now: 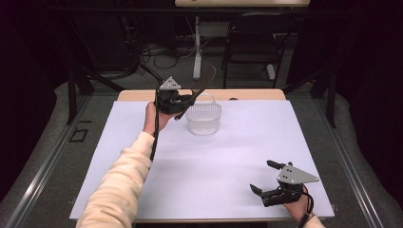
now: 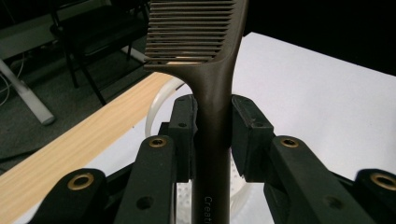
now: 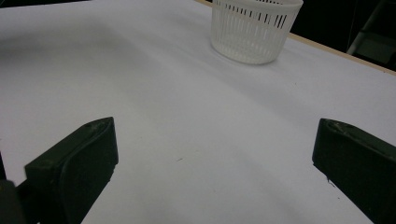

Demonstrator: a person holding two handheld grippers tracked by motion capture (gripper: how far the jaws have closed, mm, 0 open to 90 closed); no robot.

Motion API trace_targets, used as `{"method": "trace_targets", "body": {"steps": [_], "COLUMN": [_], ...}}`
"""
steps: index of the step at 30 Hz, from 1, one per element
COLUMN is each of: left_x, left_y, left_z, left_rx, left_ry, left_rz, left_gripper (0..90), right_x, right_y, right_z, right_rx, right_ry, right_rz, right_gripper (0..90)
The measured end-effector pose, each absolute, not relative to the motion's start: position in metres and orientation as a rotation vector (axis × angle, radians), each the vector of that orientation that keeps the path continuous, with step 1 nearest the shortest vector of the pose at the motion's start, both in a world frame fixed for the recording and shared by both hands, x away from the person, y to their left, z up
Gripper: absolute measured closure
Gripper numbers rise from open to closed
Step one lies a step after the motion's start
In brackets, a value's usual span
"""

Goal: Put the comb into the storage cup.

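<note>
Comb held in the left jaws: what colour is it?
Dark brown; the comb shows best in the left gripper view.

Count: 1 dark brown plastic comb [image 2: 212, 93], 1 white slotted plastic basket w/ handle [image 1: 204, 118], 2 black tongs, left [image 1: 183, 101] & right [image 1: 264, 176]. 1 desk [image 1: 228, 156], white-covered. 1 black folding chair [image 1: 252, 42] behind.

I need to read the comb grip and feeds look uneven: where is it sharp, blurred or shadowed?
Left gripper view: comb handle sharp between the pads, its teeth backlit and dark. Right gripper view: near jaws soft, basket crisp, a broad soft shadow at upper left. High view: even light on the white table, surroundings dark.
</note>
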State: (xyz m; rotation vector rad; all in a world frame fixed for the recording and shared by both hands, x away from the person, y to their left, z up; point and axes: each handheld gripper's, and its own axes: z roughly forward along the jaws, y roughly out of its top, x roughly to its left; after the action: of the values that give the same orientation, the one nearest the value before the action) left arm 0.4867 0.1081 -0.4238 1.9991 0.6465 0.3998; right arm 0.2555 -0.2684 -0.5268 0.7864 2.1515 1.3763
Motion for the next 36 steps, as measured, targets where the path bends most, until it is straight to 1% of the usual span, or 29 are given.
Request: {"method": "trace_targets", "body": {"steps": [7,20,24,36], "left_x": [0.491,0.499,0.502,0.506], "left_y": [0.106,0.101,0.099,0.093], "left_z": [-0.422,-0.42,-0.422,-0.42], "left_rx": [1.985,1.968,1.988,1.985], "left_ry": [0.597,0.563,0.559,0.538], "left_rz": [0.408,0.411,0.432,0.438], "left_gripper": [71.4,71.4,71.4,71.4], "right_x": [0.256,0.256,0.256,0.256], "right_y": [-0.268,-0.269,-0.269,-0.269], "right_z": [-0.527,-0.527,-0.527,-0.527], "right_rx": [0.786,0.793,0.794,0.801], "right_ry": [2.16,2.157,2.156,2.157], "right_rz": [1.375,1.374,1.376,1.378], "right_gripper": [0.0,0.0,0.0,0.0]}}
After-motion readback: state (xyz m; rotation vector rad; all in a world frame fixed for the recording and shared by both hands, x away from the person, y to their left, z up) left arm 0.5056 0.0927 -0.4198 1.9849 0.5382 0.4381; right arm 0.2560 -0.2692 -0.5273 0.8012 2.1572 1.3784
